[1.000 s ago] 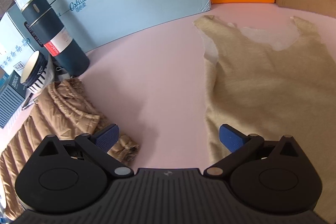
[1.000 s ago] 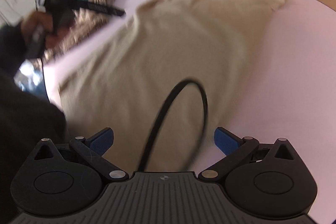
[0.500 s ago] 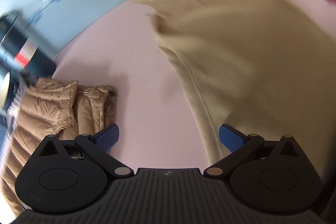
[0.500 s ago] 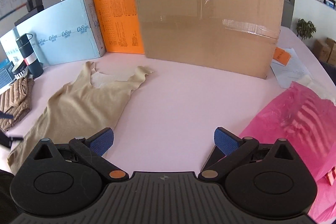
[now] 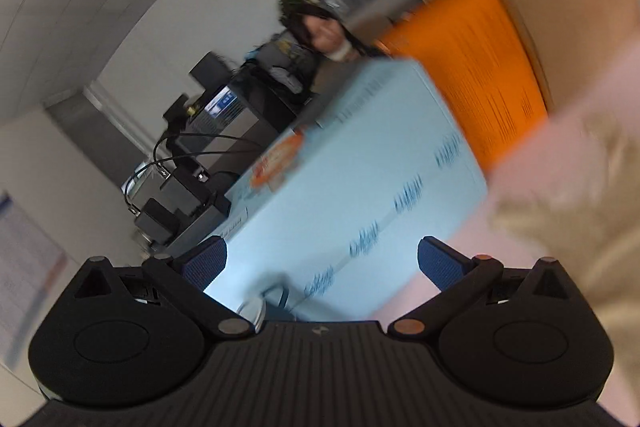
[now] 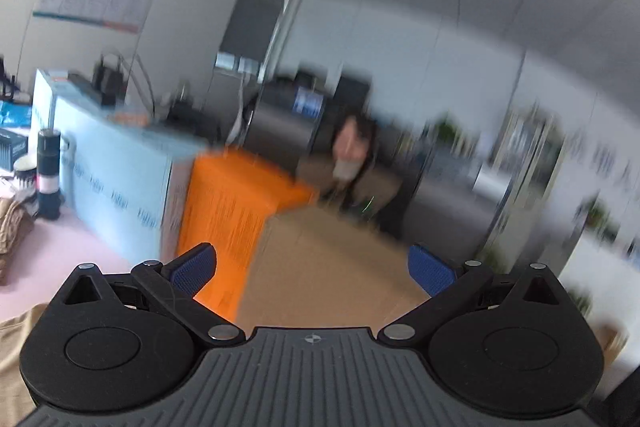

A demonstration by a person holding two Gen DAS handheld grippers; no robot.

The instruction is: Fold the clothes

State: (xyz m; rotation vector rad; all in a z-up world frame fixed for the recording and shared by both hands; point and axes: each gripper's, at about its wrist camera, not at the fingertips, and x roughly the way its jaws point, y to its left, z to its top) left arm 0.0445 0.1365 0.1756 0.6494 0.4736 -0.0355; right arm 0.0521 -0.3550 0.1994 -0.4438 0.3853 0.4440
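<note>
The beige sleeveless top (image 5: 580, 195) lies on the pink table (image 5: 532, 155), blurred, at the right of the left wrist view. A small corner of it shows at the lower left of the right wrist view (image 6: 16, 331). My left gripper (image 5: 322, 261) is open and empty, tilted up and pointing at the blue box. My right gripper (image 6: 312, 265) is open and empty, raised and pointing over the boxes into the room. Both views are motion-blurred.
A light blue box (image 5: 360, 195), an orange box (image 5: 480, 75) and a cardboard box (image 6: 332, 267) stand along the table's back edge. A dark flask (image 6: 49, 179) and a folded brown padded garment (image 6: 12, 227) sit at the left. A person (image 6: 352, 163) sits behind the boxes.
Both grippers have swung upward from looking down at the table to looking over the boxes into the room. Both stay open and empty. The top has not visibly moved.
</note>
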